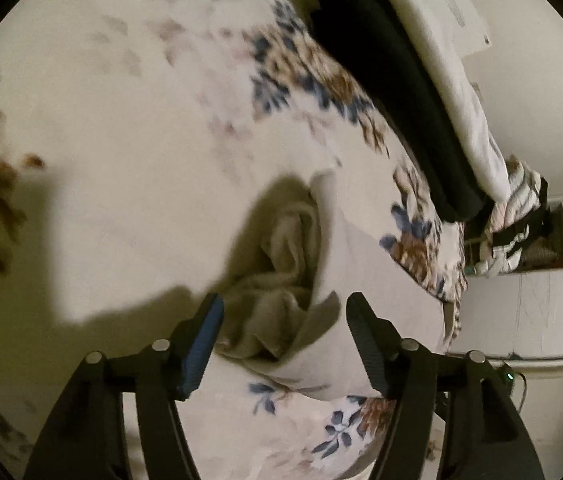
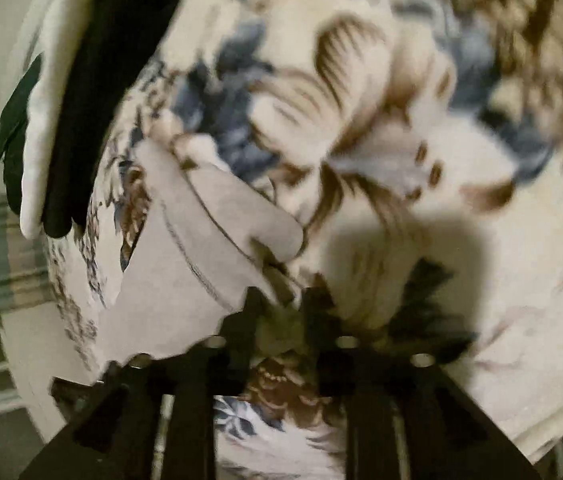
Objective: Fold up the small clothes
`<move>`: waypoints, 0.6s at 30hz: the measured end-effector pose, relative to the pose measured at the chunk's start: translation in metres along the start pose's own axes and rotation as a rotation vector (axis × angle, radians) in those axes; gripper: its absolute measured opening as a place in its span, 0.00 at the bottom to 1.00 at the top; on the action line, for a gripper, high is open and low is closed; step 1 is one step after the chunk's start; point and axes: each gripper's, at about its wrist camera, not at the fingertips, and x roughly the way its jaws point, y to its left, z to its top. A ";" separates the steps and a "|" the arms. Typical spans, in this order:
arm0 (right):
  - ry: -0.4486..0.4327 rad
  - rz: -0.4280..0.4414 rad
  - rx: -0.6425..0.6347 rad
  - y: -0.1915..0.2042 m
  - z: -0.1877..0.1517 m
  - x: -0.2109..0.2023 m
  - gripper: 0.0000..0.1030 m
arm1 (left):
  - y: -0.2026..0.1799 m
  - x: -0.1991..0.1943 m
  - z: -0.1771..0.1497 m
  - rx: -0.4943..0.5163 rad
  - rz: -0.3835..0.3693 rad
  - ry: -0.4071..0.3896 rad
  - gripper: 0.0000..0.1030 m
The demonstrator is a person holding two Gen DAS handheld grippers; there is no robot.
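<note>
Right wrist view: right tongs pinch the pale grey garment's edge above the floral bedspread, likely to fold it; left tongs spread around its crumpled part

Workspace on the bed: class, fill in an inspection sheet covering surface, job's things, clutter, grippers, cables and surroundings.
Surface: floral blanket, cream with blue and brown flowers.
Job's things: pale grey garment, partly folded, fleecy lining showing.
Clutter: black cloth and white cloth along the far edge.
Grippers: left gripper open around the garment; right gripper pinching its edge, blurred.
Cables: nothing seen.
Surroundings: white shelf unit holding clothes; dim light.
</note>
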 end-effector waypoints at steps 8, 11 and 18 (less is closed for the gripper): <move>-0.027 -0.028 -0.185 0.044 0.033 0.021 0.59 | -0.008 0.018 0.007 0.023 0.036 0.028 0.61; 0.047 0.031 -0.156 0.044 0.041 0.044 0.20 | -0.012 0.027 0.006 0.033 0.030 0.052 0.61; 0.214 0.537 0.281 -0.016 0.053 0.057 0.16 | -0.016 0.042 0.003 -0.005 -0.050 0.076 0.64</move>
